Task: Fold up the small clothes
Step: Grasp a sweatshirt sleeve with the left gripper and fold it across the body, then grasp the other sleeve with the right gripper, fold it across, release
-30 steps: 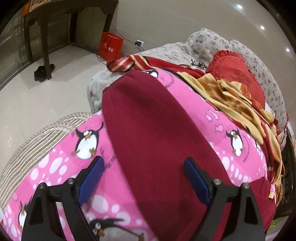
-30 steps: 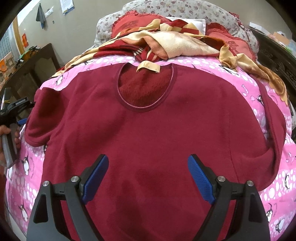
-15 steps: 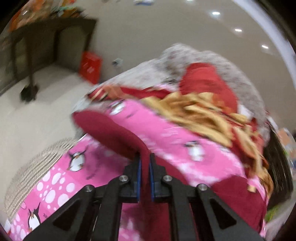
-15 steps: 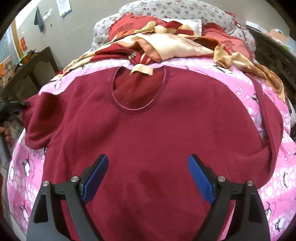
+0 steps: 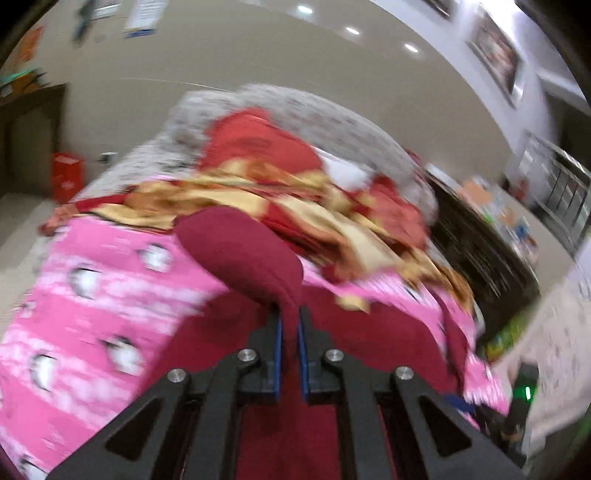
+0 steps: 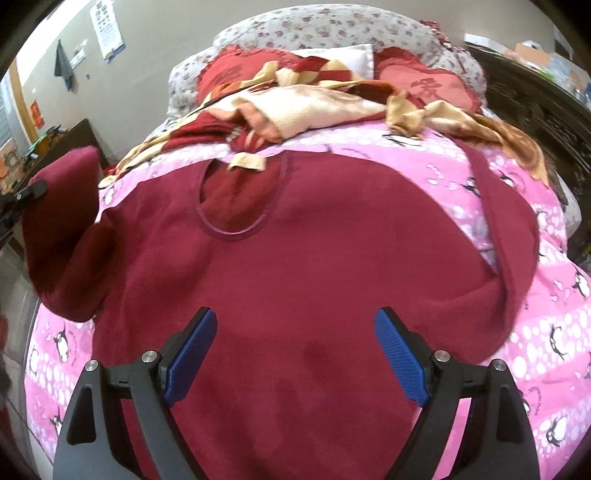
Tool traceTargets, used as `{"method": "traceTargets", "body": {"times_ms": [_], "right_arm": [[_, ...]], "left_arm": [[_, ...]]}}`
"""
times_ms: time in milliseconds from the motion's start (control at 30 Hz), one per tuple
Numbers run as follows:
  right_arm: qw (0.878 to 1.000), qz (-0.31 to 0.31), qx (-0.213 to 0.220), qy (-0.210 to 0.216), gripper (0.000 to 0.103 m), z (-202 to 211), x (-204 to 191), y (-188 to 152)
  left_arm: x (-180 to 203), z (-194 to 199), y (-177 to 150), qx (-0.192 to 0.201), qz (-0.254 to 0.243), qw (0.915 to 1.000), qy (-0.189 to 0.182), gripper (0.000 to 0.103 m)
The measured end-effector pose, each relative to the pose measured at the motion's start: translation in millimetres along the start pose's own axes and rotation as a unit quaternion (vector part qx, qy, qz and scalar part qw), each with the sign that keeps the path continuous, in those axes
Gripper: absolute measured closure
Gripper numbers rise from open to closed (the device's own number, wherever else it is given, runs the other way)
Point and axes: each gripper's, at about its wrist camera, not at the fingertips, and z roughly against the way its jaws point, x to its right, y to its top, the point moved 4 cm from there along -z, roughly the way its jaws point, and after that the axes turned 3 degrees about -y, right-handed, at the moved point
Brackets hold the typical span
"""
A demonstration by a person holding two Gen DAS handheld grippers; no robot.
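1. The maroon fleece top (image 6: 295, 258) lies face up and spread flat on the pink penguin-print blanket (image 6: 546, 332) covering the bed, neckline (image 6: 240, 199) toward 12 o'clock in the right wrist view, hem toward 6 o'clock.
2. The left tongs (image 5: 290, 332) are clamped shut on the left sleeve (image 5: 240, 251) – fabric is pinched between the blue pads, and the sleeve arches up clear of the blanket. In the right wrist view the same sleeve (image 6: 66, 236) hangs lifted at about 9 o'clock, off the edge of the body panel.
3. The right tongs (image 6: 295, 354) stand wide open with nothing between them, hovering over the lower middle of the top at 6 o'clock; whether the tips touch the cloth cannot be told.
4. The right sleeve (image 6: 509, 229) lies at 3 o'clock, turned back along the side of the body but loosely – not a neat fold.
5. Progress, as a judgement: early. The garment is laid out and the first sleeve fold is in hand, not yet set down. Left to do: bring the left sleeve across the chest, tidy the right one, then fold the body up.
6. A red-and-gold quilt (image 6: 332, 99) is bunched at 12 o'clock, its edge just touching the neckline; the pillows (image 6: 332, 26) sit beyond it.
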Motion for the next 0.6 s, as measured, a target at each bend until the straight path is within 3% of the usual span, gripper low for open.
{"method": "traceTargets", "body": {"times_ms": [200, 267, 333, 400, 467, 600], "right_arm": [[0.999, -0.03, -0.006, -0.019, 0.009, -1, 37, -3], [0.999, -0.039, -0.012, -0.026, 0.009, -4, 49, -4], [0.998, -0.047, -0.014, -0.026, 0.009, -4, 57, -4], [0.998, -0.057, -0.011, -0.016, 0.009, -3, 64, -4], [0.997, -0.071, -0.01, 0.004, 0.009, -4, 68, 0], [0.995, -0.083, -0.006, 0.047, 0.009, -4, 60, 8]], "left_arm": [[70, -64, -76, -0.094, -0.064, 0.9931, -0.03, 0.091], [76, -74, -98, -0.119, -0.085, 0.9889, -0.025, 0.068], [82, -74, -116, -0.138, -0.107, 0.9844, -0.022, 0.052], [79, -62, -121, -0.138, -0.114, 0.9834, -0.031, 0.043], [72, -39, -121, -0.121, -0.126, 0.9842, -0.027, 0.028], [43, -3, -112, -0.096, -0.135, 0.9862, 0.006, 0.024]]}}
